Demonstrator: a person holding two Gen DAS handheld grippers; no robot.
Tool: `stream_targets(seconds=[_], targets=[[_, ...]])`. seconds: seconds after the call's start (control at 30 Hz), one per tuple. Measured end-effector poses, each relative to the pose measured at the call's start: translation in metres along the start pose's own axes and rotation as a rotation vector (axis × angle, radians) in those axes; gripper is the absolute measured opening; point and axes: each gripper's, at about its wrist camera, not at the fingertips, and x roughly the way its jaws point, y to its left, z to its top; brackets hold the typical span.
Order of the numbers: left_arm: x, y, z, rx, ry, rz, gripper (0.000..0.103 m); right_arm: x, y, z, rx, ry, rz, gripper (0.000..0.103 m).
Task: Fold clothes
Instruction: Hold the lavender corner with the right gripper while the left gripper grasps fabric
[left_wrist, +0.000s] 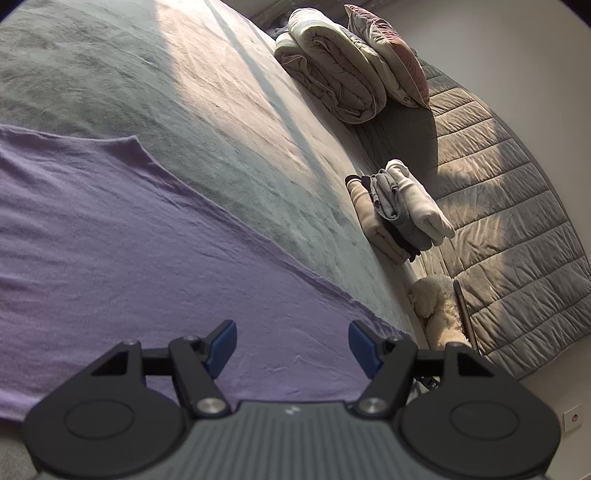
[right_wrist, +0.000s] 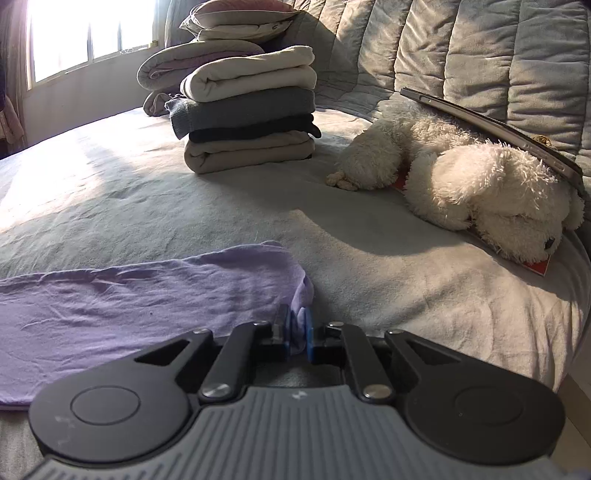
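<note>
**Right tongs hold the lilac corner; the cloth runs away to the left**

The lilac garment (right_wrist: 129, 295) lies flat on the grey bedspread (right_wrist: 369, 266), filling the lower left of the right wrist view. Its long axis runs from the frame's left edge toward the centre, where it ends in a bunched corner. The right gripper (right_wrist: 297, 334) is pressed together on that corner, with lilac cloth squeezed between its blue pads (right_wrist: 309, 338).

In the left wrist view the left gripper (left_wrist: 291, 345) is spread wide with nothing between its pads. It sits over the garment's flat middle, near the hem that crosses diagonally from upper left to lower right.

Judging by this, the right hand is the one placed to carry its corner leftward over the body of the cloth. The folded stack (right_wrist: 247, 110) waits at upper centre, well apart.
</note>
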Motion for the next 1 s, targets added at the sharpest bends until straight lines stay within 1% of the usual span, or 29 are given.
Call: stream_targets(seconds=[0.13,0.33,0.43,0.57,0.67,0.8,0.87,1.0], targets=[[0.013,-0.007,-0.004,-0.016,0.044,-0.054,0.068,-0.010,0.010,0.009,-0.029,-0.036,0.050,0.007],[0.044,-0.018,-0.017,-0.080,0.133,-0.175,0.068,-0.032,0.058,0.018,-0.176,-0.077,0.182,0.007],[0.061,-0.023,-0.024,-0.115,0.167,-0.226,0.068,-0.040,0.082,0.019,-0.242,-0.067,0.260,0.007],[0.080,-0.020,-0.033,-0.197,0.195,-0.281,0.068,-0.051,0.116,0.011,-0.334,-0.037,0.355,0.007],[0.089,-0.017,-0.038,-0.255,0.197,-0.301,0.068,-0.059,0.138,0.002,-0.396,-0.012,0.412,0.007],[0.092,-0.016,-0.038,-0.298,0.169,-0.319,0.067,-0.069,0.153,-0.004,-0.415,-0.004,0.459,0.007],[0.091,-0.016,-0.038,-0.304,0.146,-0.300,0.062,-0.075,0.158,-0.005,-0.411,-0.001,0.483,0.007],[0.088,-0.016,-0.036,-0.291,0.096,-0.237,0.052,-0.084,0.167,-0.007,-0.400,0.004,0.526,0.007]])
